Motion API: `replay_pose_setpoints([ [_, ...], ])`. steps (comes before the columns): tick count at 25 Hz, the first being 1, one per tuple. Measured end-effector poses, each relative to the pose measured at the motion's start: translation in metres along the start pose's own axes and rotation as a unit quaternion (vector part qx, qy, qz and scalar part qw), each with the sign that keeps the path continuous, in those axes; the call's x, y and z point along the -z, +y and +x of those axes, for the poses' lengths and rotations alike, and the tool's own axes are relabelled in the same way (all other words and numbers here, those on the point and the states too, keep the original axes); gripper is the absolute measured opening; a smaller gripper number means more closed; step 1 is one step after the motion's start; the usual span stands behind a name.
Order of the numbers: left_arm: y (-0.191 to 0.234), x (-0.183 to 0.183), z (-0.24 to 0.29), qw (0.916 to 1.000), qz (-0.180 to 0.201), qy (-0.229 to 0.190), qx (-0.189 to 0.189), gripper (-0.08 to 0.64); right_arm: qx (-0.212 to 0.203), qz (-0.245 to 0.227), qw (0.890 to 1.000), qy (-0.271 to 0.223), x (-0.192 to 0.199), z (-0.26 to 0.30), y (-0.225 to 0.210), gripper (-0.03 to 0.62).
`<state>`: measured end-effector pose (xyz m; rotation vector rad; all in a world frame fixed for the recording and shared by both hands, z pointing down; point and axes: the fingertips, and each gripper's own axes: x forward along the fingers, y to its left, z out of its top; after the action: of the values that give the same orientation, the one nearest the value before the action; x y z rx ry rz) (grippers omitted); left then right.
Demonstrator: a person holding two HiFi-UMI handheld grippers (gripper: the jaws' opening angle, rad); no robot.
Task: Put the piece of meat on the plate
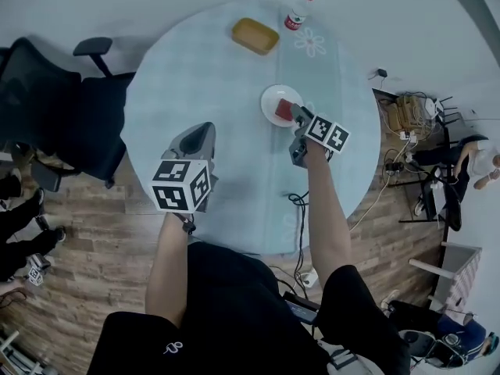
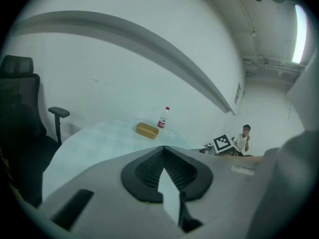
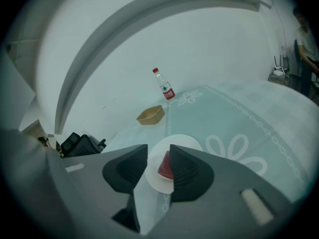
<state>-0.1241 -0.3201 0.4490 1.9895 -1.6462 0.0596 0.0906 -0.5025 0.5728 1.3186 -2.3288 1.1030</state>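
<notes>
Surface [image 1: 226,76]: a round top covered with a pale blue cloth, on which the plate, the tray and the bottle are carried.
Chair [image 1: 47,104]: a dark office chair is seen at the surface's left edge, from the head view.
Left hand-held gripper [image 2: 162,148]: held over the near left part of the surface, well apart from the plate. In its own view the two jaws are pressed together at the tips and nothing is held between them.
Right hand-held gripper [image 3: 158,147]: held low at the plate's near right edge. Its jaws are spread, and the plate and the meat are seen through the gap. The meat appears just beside the right jaw, while the left jaw is clear of it, so nothing is clamped.
Plate [image 1: 269,96]: a small white round plate, set right of the surface's centre.
Tray [image 1: 255,35]: a yellow rectangular tray is placed at the far side, well apart from the plate and near the bottle.
Bottle [image 1: 298,12]: a clear bottle with a red cap and a red label is stood upright at the far edge, just right of the tray.
Piece of meat [image 1: 284,111]: a small red piece is found lying on the plate, toward its near right side, at the tips of the right hand-held gripper.
</notes>
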Motion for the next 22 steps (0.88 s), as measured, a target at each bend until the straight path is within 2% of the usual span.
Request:
replay_pose_setpoints([
  [2, -0.017, -0.007, 0.005, 0.9998, 0.009, -0.007, 0.016, -0.005, -0.011, -0.033, 0.998, -0.047, -0.017, -0.027, 0.025, 0.044],
  [3, -0.027, -0.012, 0.007, 0.9995, 0.013, -0.015, 0.026, -0.005, -0.022, -0.045, 0.996, -0.076, -0.026, -0.043, 0.04, 0.006],
  [5, -0.051, -0.025, 0.009, 0.9973, 0.01, -0.044, 0.057, -0.005, -0.067, -0.056, 0.986, -0.142, -0.042, -0.081, 0.075, 0.008],
  [7, -0.076, -0.04, 0.006, 0.9915, -0.006, -0.085, 0.099, -0.005, -0.114, -0.066, 0.969, -0.211, -0.055, -0.123, 0.11, 0.008],
  [8, -0.088, -0.046, 0.004, 0.9887, -0.004, -0.099, 0.113, -0.005, -0.123, -0.075, 0.961, -0.237, -0.06, -0.143, 0.122, 0.008],
  [12, -0.124, -0.056, -0.005, 0.9834, 0.088, -0.116, 0.108, -0.005, -0.091, -0.151, 0.94, -0.291, -0.073, -0.21, 0.154, 0.008],
  [13, -0.131, -0.059, -0.009, 0.9817, 0.102, -0.121, 0.106, -0.005, -0.081, -0.17, 0.936, -0.298, -0.073, -0.223, 0.161, 0.008],
  [18, -0.161, -0.07, -0.028, 0.975, 0.141, -0.144, 0.092, -0.005, -0.03, -0.262, 0.916, -0.302, -0.058, -0.269, 0.189, 0.008],
  [22, -0.164, -0.07, -0.041, 0.9731, 0.153, -0.15, 0.083, -0.005, -0.013, -0.271, 0.916, -0.295, -0.05, -0.278, 0.188, 0.009],
])
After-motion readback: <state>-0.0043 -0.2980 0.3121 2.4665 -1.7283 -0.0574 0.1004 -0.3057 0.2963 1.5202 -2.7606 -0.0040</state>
